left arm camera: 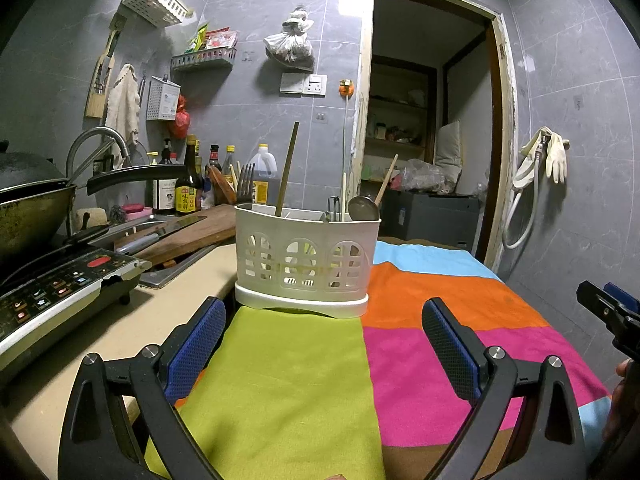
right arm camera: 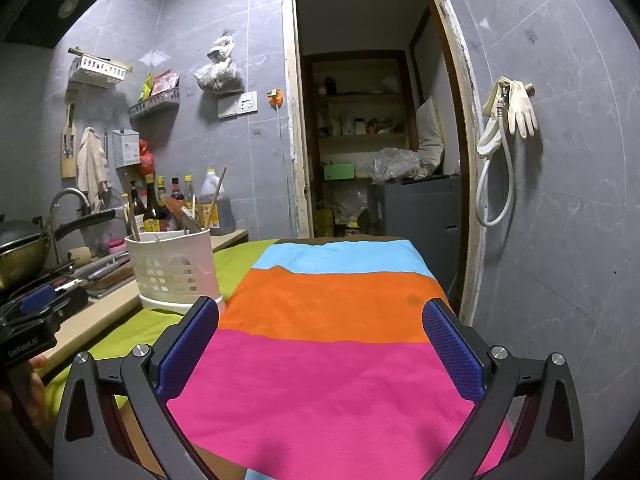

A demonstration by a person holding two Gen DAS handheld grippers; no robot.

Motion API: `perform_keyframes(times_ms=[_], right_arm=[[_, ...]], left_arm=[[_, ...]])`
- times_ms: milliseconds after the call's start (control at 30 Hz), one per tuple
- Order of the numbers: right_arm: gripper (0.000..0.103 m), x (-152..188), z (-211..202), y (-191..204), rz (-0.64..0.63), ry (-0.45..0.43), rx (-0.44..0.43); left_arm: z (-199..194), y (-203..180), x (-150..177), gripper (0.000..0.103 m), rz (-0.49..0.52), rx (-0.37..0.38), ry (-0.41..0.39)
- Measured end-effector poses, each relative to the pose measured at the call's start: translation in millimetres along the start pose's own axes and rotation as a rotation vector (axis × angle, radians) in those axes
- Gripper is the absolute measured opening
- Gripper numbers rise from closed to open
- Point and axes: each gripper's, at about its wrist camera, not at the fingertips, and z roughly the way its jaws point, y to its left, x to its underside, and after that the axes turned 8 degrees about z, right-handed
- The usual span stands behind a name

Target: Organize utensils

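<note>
Both of your tongs are wide apart and hold nothing. Left tongs (left arm camera: 324, 346) hover low over the green patch of the striped cloth (left arm camera: 440, 300), pointed straight at the holder. Right tongs (right arm camera: 320, 350) hover over the pink and orange stripes, aimed at the far doorway, with the holder off to their left. In the left view your right tongs show at the far right edge, level with the left ones and well apart from them.

The cloth between and ahead of both tongs is bare. I see no loose utensils lying on it in either view.

The white utensil holder (left arm camera: 306, 258) stands upright at the far end of the green patch, near the tabletop (left arm camera: 188, 280) edge. Already inside it: a fork (left arm camera: 245, 182) in the left section, a long wooden stick (left arm camera: 287, 168) just beside it, and a metal spoon (left arm camera: 363, 208) with more chopsticks (left arm camera: 386, 179) in the right section. I can't tell the exact divider layout from here.

My read: sorting looks mostly or fully done, since everything visible of the set sits in the holder. What might remain is only a check or a retreat. A knife (left arm camera: 160, 232) lies on the cutting board (left arm camera: 188, 236) beyond the holder, to the left; I can't tell whether it counts as part of your job.
</note>
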Motion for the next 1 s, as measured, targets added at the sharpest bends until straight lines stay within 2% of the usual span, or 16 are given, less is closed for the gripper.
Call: perform_keyframes(times_ms=[1000], right_arm=[[0.103, 1.0, 0.2, -0.3, 0.004, 0.003, 0.001]], left_arm=[[4.1, 5.3, 6.1, 0.097, -0.007, 0.0, 0.016]])
